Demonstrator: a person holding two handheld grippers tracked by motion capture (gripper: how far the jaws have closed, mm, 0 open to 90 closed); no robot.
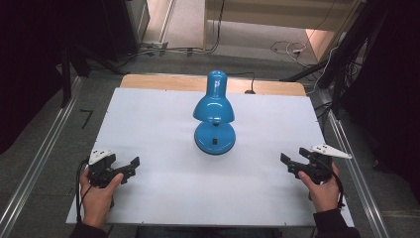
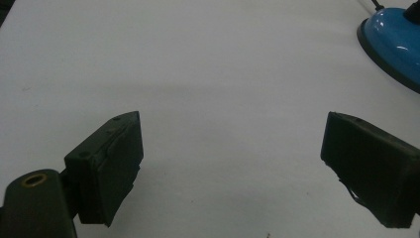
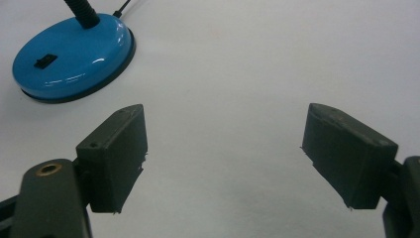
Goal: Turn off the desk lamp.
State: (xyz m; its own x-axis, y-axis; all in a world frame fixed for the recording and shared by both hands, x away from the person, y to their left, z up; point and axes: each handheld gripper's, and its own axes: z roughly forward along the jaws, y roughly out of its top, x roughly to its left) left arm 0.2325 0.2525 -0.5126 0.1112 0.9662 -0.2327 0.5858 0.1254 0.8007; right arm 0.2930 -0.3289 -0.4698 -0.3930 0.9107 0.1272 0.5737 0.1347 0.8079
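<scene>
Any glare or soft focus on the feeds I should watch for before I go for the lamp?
High view: bright glare streaks on the lamp shade, surroundings dark. Left gripper view: dim, its tongs dark and soft. Right gripper view: small highlights on the lamp base, switch still readable.

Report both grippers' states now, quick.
Left gripper: open, jaws wide apart, holding nothing.
Right gripper: open, jaws wide apart, holding nothing.
</scene>
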